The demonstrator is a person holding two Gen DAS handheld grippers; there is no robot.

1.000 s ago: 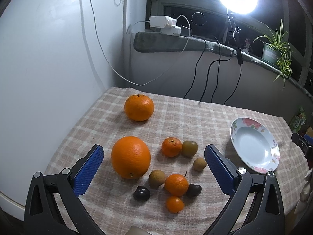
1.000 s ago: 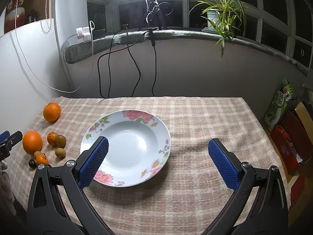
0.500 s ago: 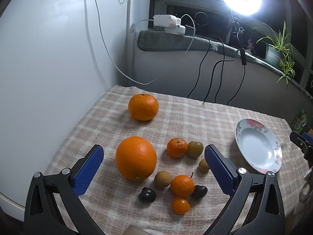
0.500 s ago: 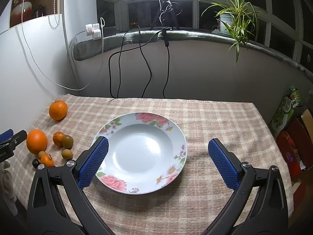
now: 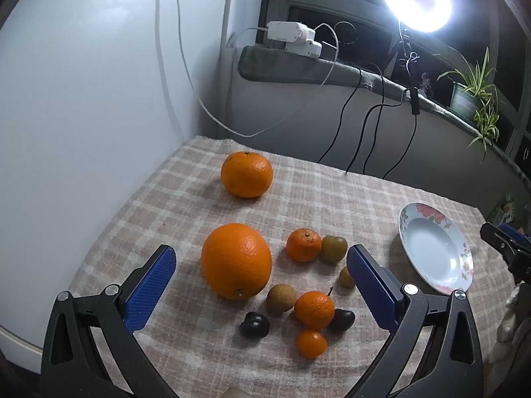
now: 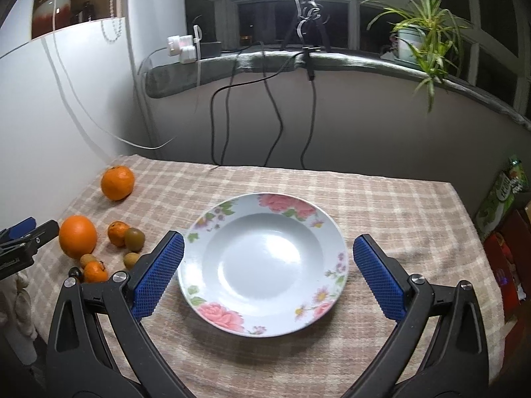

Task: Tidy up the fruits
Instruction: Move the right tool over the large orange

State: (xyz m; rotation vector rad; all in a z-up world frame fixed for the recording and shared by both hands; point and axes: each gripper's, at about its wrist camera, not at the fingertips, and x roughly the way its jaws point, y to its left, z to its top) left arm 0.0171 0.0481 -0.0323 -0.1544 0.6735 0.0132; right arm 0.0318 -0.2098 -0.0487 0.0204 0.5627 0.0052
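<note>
While the plate (image 6: 262, 258) sits bare mid-bench, every fruit, from the big orange (image 5: 236, 260) to the small ones near the left edge, remains on the cloth, so sorting looks unstarted, with left gripper (image 5: 259, 278) and right gripper (image 6: 265, 272) fingers spread apart, holding nothing.
</note>
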